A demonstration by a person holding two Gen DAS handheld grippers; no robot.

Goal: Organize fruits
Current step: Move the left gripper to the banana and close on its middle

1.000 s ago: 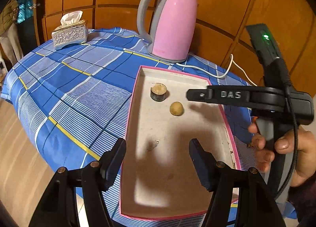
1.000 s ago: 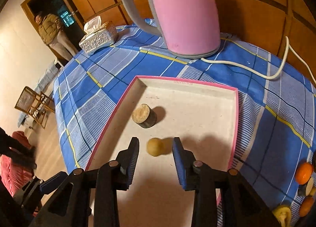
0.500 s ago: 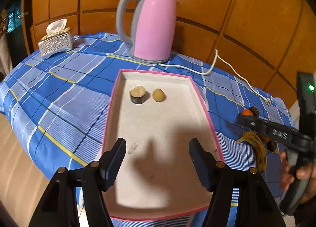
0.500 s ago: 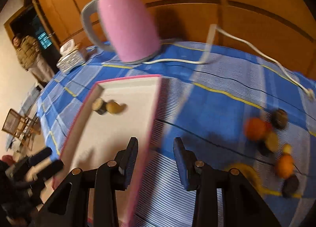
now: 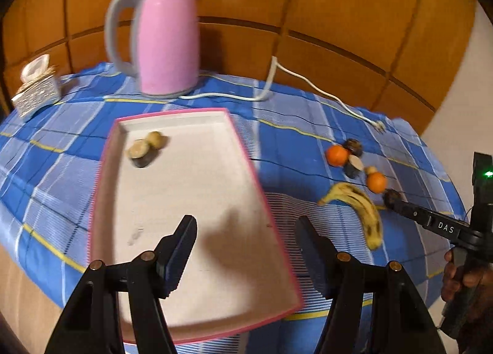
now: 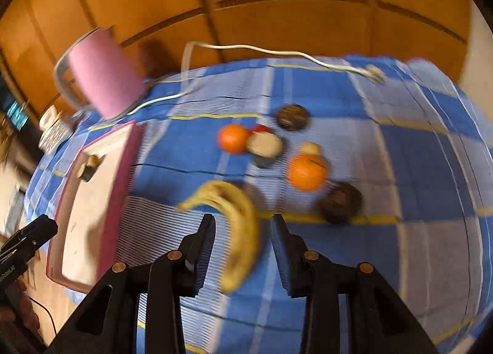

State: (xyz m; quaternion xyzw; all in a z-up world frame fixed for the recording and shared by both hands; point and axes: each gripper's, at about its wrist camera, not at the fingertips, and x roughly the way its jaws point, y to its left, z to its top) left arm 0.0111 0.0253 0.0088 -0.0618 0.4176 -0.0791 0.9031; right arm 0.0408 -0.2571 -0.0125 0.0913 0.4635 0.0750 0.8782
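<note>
Right wrist view: we see the right gripper [image 6: 243,246] above the banana [image 6: 237,215], jaws apart with nothing clamped. The oranges [image 6: 306,172] lie on the tablecloth [image 6: 416,169] beyond. In the left wrist view, the left gripper [image 5: 246,249] hangs half-spread and empty over the tray [image 5: 262,203], which holds two small fruits [image 5: 144,147].

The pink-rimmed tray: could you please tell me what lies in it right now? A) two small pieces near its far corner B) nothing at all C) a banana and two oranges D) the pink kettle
A: the tray holds only a dark-sided cut piece and a small yellowish round fruit near its far corner.
</note>
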